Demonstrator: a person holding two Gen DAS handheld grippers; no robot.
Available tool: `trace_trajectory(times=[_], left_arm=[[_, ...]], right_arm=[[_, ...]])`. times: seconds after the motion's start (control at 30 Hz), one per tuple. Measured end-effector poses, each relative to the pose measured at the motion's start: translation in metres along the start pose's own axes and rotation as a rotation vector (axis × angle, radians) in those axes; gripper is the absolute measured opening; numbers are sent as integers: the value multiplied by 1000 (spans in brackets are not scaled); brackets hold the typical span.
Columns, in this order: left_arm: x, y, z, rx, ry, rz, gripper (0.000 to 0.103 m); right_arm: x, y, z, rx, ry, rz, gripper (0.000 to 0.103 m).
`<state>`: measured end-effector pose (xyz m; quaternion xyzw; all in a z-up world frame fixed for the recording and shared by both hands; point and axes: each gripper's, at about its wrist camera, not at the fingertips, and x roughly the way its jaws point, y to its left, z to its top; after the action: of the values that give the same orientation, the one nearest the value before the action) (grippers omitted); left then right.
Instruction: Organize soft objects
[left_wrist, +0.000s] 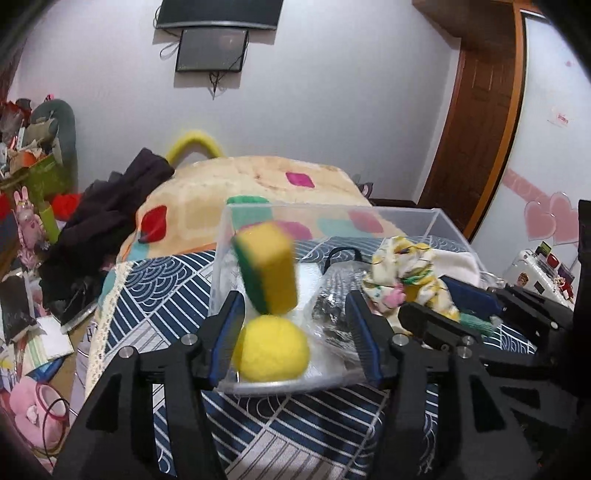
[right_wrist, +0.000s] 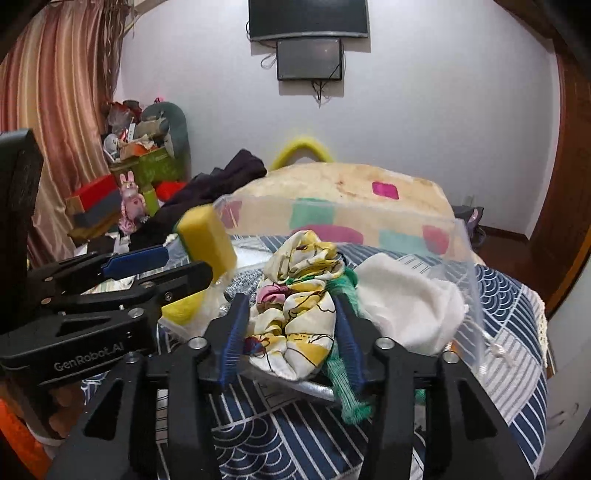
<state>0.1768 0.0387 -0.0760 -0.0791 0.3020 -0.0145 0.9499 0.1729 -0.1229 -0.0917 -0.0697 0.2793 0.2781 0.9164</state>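
The left gripper (left_wrist: 295, 328) stands wide apart with nothing between its blue pads (left_wrist: 227, 339), reaching over the near edge of a clear plastic bin (left_wrist: 399, 212) that sits on a bed with a blue-and-white patterned cover (left_wrist: 155, 291). Just ahead of it, between the two fingers, a yellow ball (left_wrist: 271, 349) rests in the bin's near corner. Above the ball, toward 12 o'clock, a yellow sponge (left_wrist: 267, 269) with a green backing appears blurred and tilted, held by neither finger. At 2 o'clock from the ball, crinkled clear plastic (left_wrist: 332, 295) lies inside the bin. The right gripper (right_wrist: 291, 332) is partly open around a bunched floral cloth (right_wrist: 299, 291) in yellow, white and pink; whether its pads press the cloth cannot be told. A green knitted piece (right_wrist: 345, 391) hangs from under that cloth over the bin's near rim, beside the right finger. At 2 o'clock from the cloth, a white cloth (right_wrist: 406, 299) lies in the bin. Beyond the bin, at 12 o'clock, a cream blanket (right_wrist: 351, 184) with coloured squares is heaped on the bed, and dark clothes (left_wrist: 110, 206) are piled at 10 o'clock. Two dark screens (right_wrist: 308, 40) hang on the far wall.
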Motion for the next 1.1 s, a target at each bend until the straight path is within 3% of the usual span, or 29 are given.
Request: trace_trajectory(times=[0.23,0.4,0.53,0.73,0.9,1.1], left_arm=[[-42,-14,-3,46,-87,24,67],[-75,-24,-2,70,-163,41,73],[-101,-30,-2,72,-219,32,83],[-136,-37,-5,81,-298,28,97],[-156,-42,-7,88,-339,22,99],[-169,-43,-10,80,-363,15,99]], right_arm=[[-38,-5,6,-1,-95,-39,63],[-65,-1,9,-18,-163,-74,67],[-92,0,10,-23,-237,-87,81],[-121,4,12,-26,-314,-76,88],[-133,7,10,-21,-360,-71,103],[-138,8,7,-6,-379,-74,103]])
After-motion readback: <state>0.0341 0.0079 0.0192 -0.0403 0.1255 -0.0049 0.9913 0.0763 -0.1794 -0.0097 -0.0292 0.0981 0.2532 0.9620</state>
